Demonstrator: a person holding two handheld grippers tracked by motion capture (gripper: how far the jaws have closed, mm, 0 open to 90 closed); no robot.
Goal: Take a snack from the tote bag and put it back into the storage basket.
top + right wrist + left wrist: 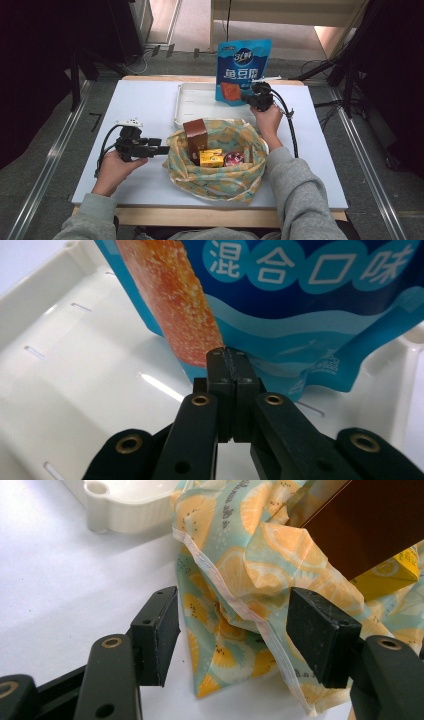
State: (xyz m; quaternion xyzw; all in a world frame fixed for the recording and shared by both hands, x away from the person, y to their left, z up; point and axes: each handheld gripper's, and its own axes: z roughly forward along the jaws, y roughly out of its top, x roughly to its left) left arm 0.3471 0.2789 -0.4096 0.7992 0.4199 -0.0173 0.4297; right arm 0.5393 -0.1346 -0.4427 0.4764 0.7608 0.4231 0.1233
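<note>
My right gripper (227, 357) is clenched on the lower edge of the blue pouch (243, 70), holding it upright over the tray (192, 102) at upper centre of the high view. In the right gripper view the pouch hangs just above the tray floor; I can't tell if its bottom corner touches. Its long axis runs vertical, face toward me, with the grip at its lower right corner, so the next move looks like a straight lower or a tip flat into the tray directly beneath. The right hand is the near one for that, and the left is well apart from the pouch. The pouch is glossy blue with white characters and an orange food picture; it's a soft film pack and will likely flop once let go. My left gripper (232, 630) is released, jaws wide and level, at centre left of the high view, with the rim of the citrus-print cloth bag (250, 575) between the pads but not pinched. The bag sits on the tabletop (135, 100) just below the tray, holding a brown box (195, 134), a yellow box (211, 158) and a small red item (233, 159).
</note>
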